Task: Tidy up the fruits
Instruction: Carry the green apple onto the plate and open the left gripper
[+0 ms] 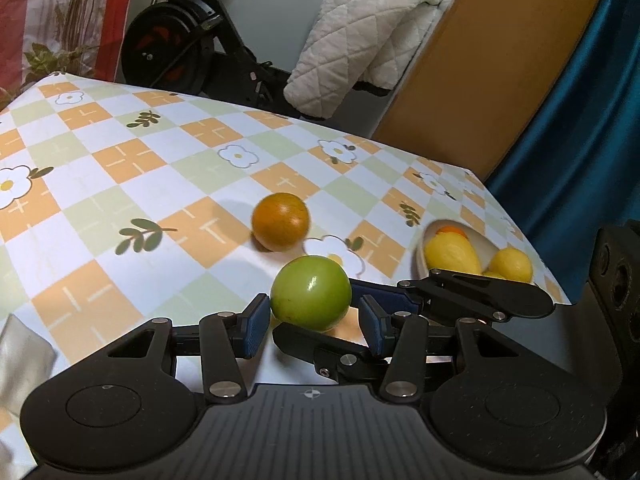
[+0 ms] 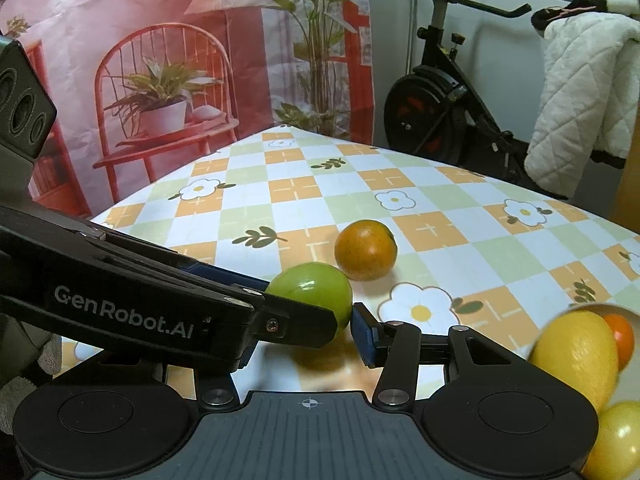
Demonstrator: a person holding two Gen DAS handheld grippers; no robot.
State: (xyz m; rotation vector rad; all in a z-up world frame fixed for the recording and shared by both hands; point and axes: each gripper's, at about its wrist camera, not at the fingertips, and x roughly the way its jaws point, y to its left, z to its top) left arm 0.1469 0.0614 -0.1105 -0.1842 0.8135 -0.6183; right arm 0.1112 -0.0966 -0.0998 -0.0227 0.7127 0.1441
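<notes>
A green apple (image 1: pixel 311 298) lies on the checked tablecloth just ahead of my left gripper (image 1: pixel 314 322), whose blue-padded fingers are open with the apple between and slightly beyond their tips. The apple also shows in the right wrist view (image 2: pixel 314 290). My right gripper (image 2: pixel 308 334) is open close behind the apple; its left finger is hidden by the left gripper crossing in front. An orange (image 1: pixel 281 221) lies just beyond the apple, also seen in the right wrist view (image 2: pixel 366 249). A white bowl (image 1: pixel 482 246) at the right holds yellow fruits (image 1: pixel 452 254) and a small orange one.
The table's far edge drops off toward an exercise bike (image 1: pixel 188 36) and a white quilted blanket (image 1: pixel 360 36). A blue curtain (image 1: pixel 580 128) hangs at the right. In the right wrist view the bowl's fruits (image 2: pixel 576 356) sit close at lower right.
</notes>
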